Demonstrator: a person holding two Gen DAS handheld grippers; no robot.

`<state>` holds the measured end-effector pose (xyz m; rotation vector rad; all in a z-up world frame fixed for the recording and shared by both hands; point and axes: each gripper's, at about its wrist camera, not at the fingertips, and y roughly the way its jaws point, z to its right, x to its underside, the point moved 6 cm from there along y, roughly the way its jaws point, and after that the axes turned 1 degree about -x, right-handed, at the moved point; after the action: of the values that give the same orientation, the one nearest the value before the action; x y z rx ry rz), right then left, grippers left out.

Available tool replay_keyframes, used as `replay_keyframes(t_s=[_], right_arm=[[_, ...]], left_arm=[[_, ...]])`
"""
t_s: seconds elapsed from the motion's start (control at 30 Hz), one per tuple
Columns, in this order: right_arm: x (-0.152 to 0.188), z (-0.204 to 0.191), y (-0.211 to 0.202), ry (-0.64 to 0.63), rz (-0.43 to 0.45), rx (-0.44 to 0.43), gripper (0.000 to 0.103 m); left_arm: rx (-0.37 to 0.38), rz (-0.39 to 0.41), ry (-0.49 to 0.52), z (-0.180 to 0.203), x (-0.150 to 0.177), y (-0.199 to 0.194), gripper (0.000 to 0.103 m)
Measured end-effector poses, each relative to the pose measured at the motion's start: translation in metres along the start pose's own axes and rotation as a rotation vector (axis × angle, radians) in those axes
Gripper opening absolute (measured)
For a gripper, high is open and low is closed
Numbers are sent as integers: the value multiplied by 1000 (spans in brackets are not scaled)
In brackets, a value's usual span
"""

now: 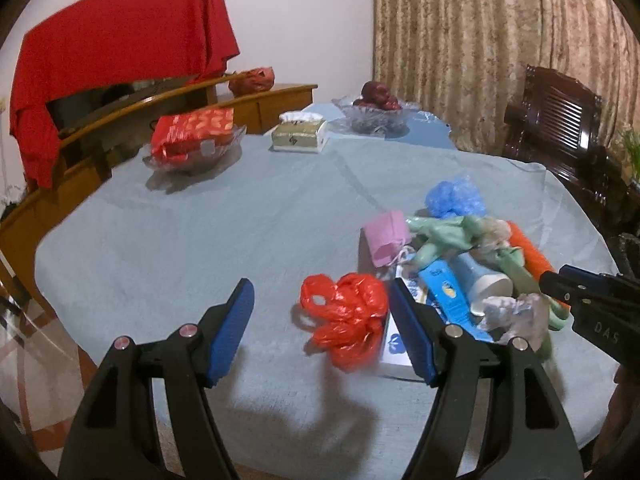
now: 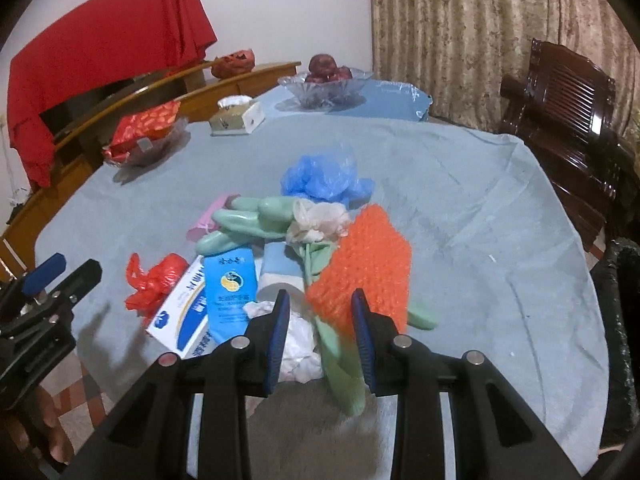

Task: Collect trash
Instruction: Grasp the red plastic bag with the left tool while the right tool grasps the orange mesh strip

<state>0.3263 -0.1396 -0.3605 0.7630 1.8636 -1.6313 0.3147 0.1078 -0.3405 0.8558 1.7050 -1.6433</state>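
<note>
Nearest the left wrist lens, the left gripper (image 1: 320,322) stands wide open with nothing between its blue pads; a crumpled red plastic bag (image 1: 347,325) lies on the bench (image 1: 200,240) just inside its right-hand pad, not clamped. Nearest the right wrist lens, the right gripper (image 2: 320,334) is partly open, its pads set apart over crumpled white paper (image 2: 298,344) and a pale green glove (image 2: 344,364); contact with either cannot be told, and nothing is seen clamped. Trash sits heaped on the grey-blue cloth at the near side of the bench. In the right wrist view the heap reads as follows: orange bubble wrap (image 2: 366,266) at 12 o'clock from the gripper, a blue tube (image 2: 230,292) and a white and blue box (image 2: 182,320) at 10 o'clock, the red bag at 9 o'clock beside the box, a blue plastic bag (image 2: 324,178) at the far edge of the heap, a pink mask (image 2: 210,214) at its far left. A paper cup (image 1: 490,284) lies on its side within the heap in the left wrist view. Well apart, at the far side of the bench, stand a glass bowl with a red packet (image 1: 192,140), a tissue box (image 1: 300,136) and a glass fruit bowl (image 1: 374,118). A dark wooden chair (image 1: 560,132) stands at 2 o'clock beyond the bench.
</note>
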Motion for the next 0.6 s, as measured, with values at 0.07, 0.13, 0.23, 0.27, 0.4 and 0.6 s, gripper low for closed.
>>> replay_keyframes(t_s=[0.07, 0.13, 0.23, 0.27, 0.4, 0.6], right_arm=[[1, 4, 7, 5, -15, 4, 30], [0, 9, 9, 15, -16, 4, 14], [-2, 21, 4, 19, 0, 11, 8], [-3, 26, 0, 25, 9, 14, 8], [-3, 44, -7, 42, 20, 33, 8], [4, 62, -9, 63, 3, 51, 8]], left_arm=[[0, -9, 1, -1, 3, 6, 68], [-1, -22, 5, -2, 7, 14, 68], [4, -41, 4, -3, 12, 25, 67], [7, -44, 5, -2, 14, 28, 67], [17, -67, 12, 3, 19, 41, 66], [43, -111, 12, 7, 19, 63, 63]])
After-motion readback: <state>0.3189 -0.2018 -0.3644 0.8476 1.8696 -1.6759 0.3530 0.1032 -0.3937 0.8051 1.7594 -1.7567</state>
